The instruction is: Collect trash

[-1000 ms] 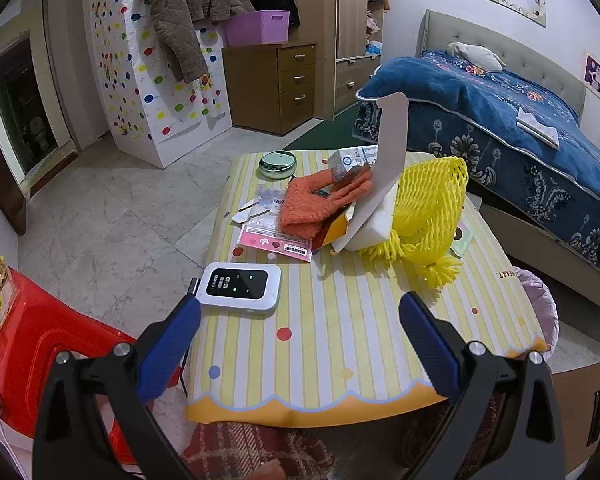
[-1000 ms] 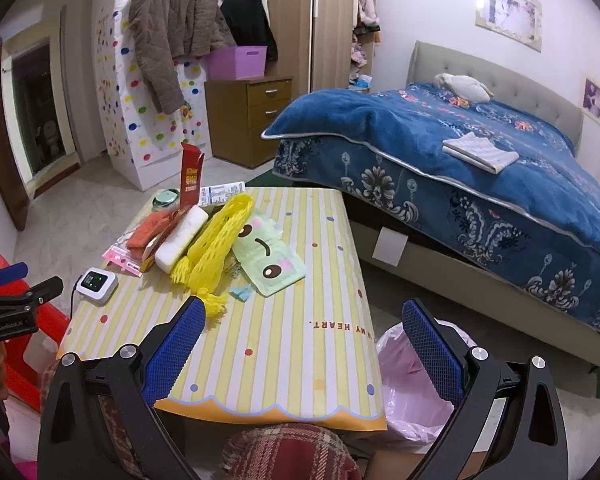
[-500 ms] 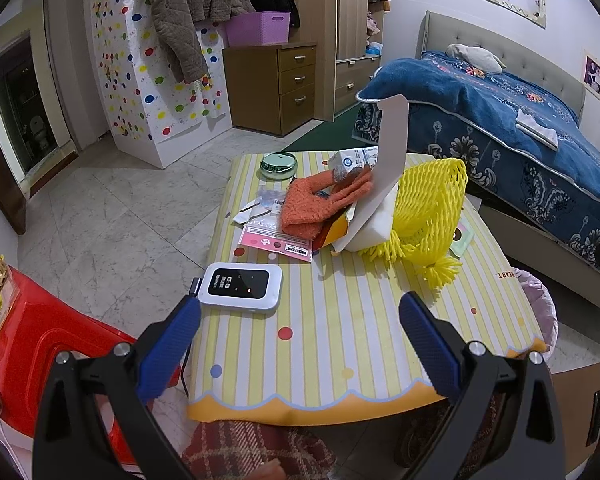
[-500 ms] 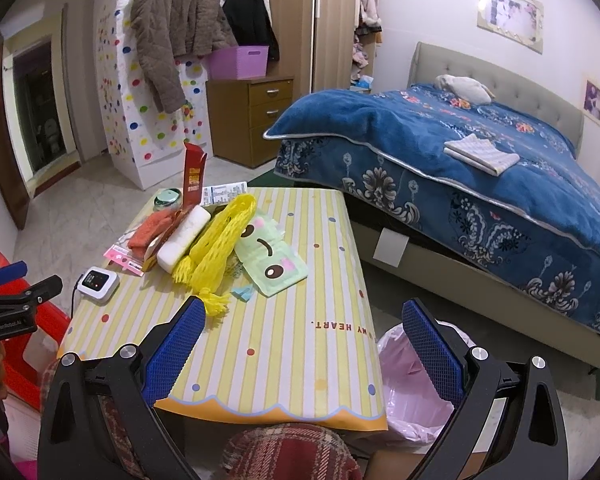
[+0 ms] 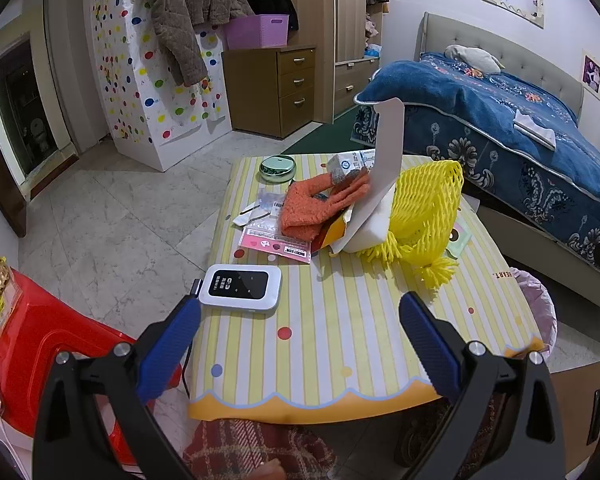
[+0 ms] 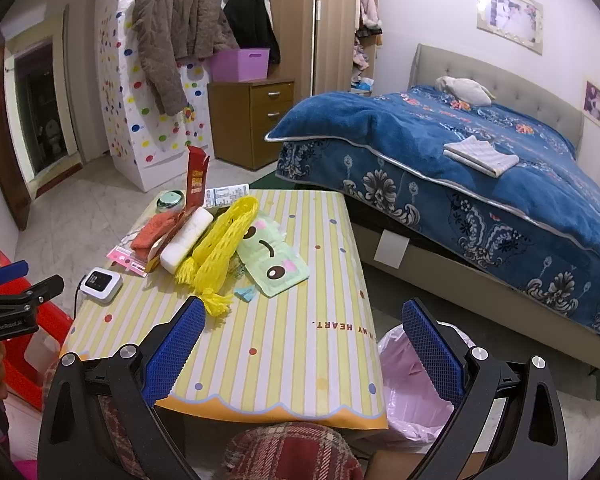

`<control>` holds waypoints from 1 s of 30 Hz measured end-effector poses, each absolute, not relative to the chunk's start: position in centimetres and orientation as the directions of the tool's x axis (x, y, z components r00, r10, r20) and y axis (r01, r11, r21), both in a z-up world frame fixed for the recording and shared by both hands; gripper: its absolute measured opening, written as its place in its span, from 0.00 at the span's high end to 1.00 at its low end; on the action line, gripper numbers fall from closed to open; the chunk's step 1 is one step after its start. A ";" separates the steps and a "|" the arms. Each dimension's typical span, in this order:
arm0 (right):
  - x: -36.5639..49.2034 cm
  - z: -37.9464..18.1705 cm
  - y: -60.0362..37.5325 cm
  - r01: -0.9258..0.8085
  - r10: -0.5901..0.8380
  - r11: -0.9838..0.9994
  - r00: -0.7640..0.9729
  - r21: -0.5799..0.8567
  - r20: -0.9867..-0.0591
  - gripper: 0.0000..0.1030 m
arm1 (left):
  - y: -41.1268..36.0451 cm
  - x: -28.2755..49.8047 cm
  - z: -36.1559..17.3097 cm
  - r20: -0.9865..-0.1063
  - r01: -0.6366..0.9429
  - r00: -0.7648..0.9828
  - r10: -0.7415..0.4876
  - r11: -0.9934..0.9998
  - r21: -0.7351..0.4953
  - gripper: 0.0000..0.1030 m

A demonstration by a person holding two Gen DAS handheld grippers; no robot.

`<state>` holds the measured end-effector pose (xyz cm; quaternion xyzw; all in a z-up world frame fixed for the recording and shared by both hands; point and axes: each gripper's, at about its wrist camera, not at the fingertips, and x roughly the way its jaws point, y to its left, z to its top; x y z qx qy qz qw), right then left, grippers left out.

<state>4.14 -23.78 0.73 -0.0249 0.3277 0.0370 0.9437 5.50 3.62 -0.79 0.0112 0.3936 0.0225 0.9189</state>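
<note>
A yellow striped table (image 5: 340, 340) (image 6: 300, 340) holds a pile of litter: a yellow foam net (image 5: 424, 208) (image 6: 216, 248), an open carton with a white flap (image 5: 384, 176) that shows red in the right wrist view (image 6: 196, 176), a white foam block (image 6: 186, 240), a green face-print pouch (image 6: 272, 260), a pink packet (image 5: 276, 244) and small wrappers (image 5: 260, 210). A pink-lined trash bin (image 6: 404, 368) (image 5: 540, 304) stands beside the table. My left gripper (image 5: 300, 344) is open and empty above the table's near edge. My right gripper (image 6: 304, 348) is open and empty over the near right corner.
An orange glove (image 5: 320, 204), a white pocket router (image 5: 242, 288) with its cable and a round green tin (image 5: 278, 168) also lie on the table. A red plastic stool (image 5: 28, 344) is at the left. A blue-covered bed (image 6: 480, 168) fills the right. Drawers (image 5: 276, 88) stand behind.
Both grippers have drifted very slightly; the table items have not moved. Both stay open and empty.
</note>
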 end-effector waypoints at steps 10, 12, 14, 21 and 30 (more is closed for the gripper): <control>4.0 0.8 -23.5 -0.099 0.088 0.995 0.795 0.015 -0.600 0.05 | 3.9 5.4 -0.9 -0.723 -0.041 0.689 0.054 0.999 0.036 0.06; 4.0 0.8 -22.9 -0.125 0.111 0.992 0.802 0.017 -0.587 0.05 | 4.4 5.3 -1.1 -0.718 -0.055 0.693 0.070 0.998 0.044 0.06; 4.4 0.5 -22.2 -0.147 0.104 0.989 0.788 -0.021 -0.607 0.05 | 5.0 5.3 -1.2 -0.710 -0.072 0.699 0.087 0.996 0.051 0.06; 7.6 -0.4 -18.8 -0.267 0.160 0.962 0.740 -0.066 -0.653 0.05 | 7.7 6.4 -1.7 -0.698 -0.121 0.706 0.119 0.992 0.047 0.06; 11.6 -1.1 -14.6 -0.310 0.162 0.944 0.738 -0.115 -0.655 0.11 | 10.0 8.2 -2.4 -0.721 -0.137 0.682 0.122 0.990 0.038 0.06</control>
